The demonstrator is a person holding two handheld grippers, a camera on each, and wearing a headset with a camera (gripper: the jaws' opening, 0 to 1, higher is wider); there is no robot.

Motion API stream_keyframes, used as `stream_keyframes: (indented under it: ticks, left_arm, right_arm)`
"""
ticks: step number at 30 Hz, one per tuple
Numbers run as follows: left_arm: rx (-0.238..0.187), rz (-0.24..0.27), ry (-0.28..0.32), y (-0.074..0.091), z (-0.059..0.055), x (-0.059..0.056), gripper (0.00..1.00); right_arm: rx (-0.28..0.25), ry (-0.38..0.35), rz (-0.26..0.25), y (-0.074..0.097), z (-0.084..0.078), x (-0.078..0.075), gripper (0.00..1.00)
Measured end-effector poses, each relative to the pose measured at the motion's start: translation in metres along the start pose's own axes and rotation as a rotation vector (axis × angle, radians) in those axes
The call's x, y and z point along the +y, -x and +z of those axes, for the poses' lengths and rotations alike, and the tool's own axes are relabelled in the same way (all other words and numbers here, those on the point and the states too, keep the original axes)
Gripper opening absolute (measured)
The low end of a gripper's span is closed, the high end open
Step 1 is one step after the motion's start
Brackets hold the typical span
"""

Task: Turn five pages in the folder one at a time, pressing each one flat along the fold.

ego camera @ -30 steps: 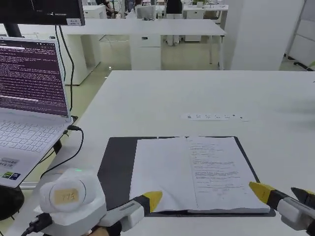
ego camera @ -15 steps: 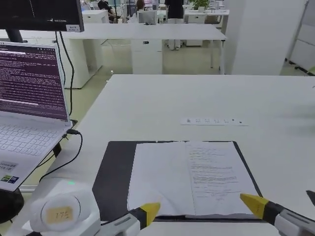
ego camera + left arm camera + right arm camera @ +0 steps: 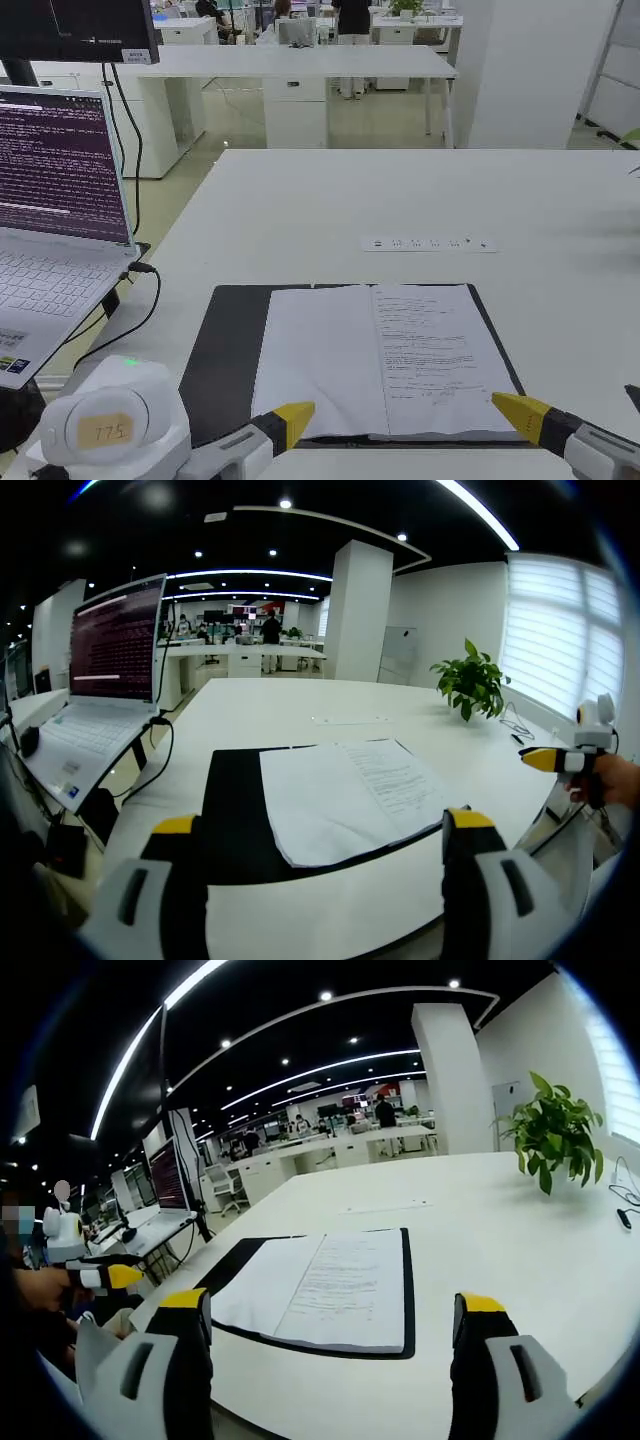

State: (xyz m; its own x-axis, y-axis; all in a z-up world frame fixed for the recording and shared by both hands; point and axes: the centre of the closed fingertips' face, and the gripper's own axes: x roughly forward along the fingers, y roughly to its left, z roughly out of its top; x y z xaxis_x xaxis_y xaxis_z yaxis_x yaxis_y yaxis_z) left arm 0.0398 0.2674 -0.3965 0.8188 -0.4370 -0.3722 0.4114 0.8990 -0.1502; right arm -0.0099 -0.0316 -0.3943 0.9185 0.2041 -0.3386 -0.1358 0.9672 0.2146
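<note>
Left gripper [image 3: 322, 825] and right gripper [image 3: 332, 1300] are hovering at the near table edge, both jaws gaping wide, gripping nothing. Folder [image 3: 230, 340] is lying open on the white table [image 3: 400, 190] just beyond them, printed page [image 3: 430, 360] facing up on the right. Power strip [image 3: 428, 243] is lying farther back, laptop [image 3: 50, 200] sitting at left.

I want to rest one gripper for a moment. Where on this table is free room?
The widest bare patch is the table beyond the power strip. The area right of the folder is also free. The left is crowded: laptop and its cable.
</note>
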Motion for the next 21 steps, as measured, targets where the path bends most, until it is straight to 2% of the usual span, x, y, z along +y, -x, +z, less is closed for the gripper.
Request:
stream_keyframes:
  ticks: [8,14,19,21]
  left_arm:
    - [0.008,-0.025,-0.013,-0.019,0.003,-0.014,0.99]
    - [0.029,-0.068,-0.071,-0.038,0.002,-0.036,0.99]
    - [0.031,-0.104,-0.076,-0.056,0.001,-0.052,0.99]
    - [0.059,-0.112,-0.103,-0.063,-0.004,-0.058,0.99]
  right_arm:
    - [0.005,-0.012,0.001,-0.002,-0.001,-0.008,1.00]
    - [0.004,-0.034,-0.007,-0.003,-0.003,-0.017,1.00]
    - [0.016,-0.052,-0.009,-0.002,-0.009,-0.020,1.00]
    - [0.018,-0.045,-0.009,0.000,-0.010,-0.021,0.99]
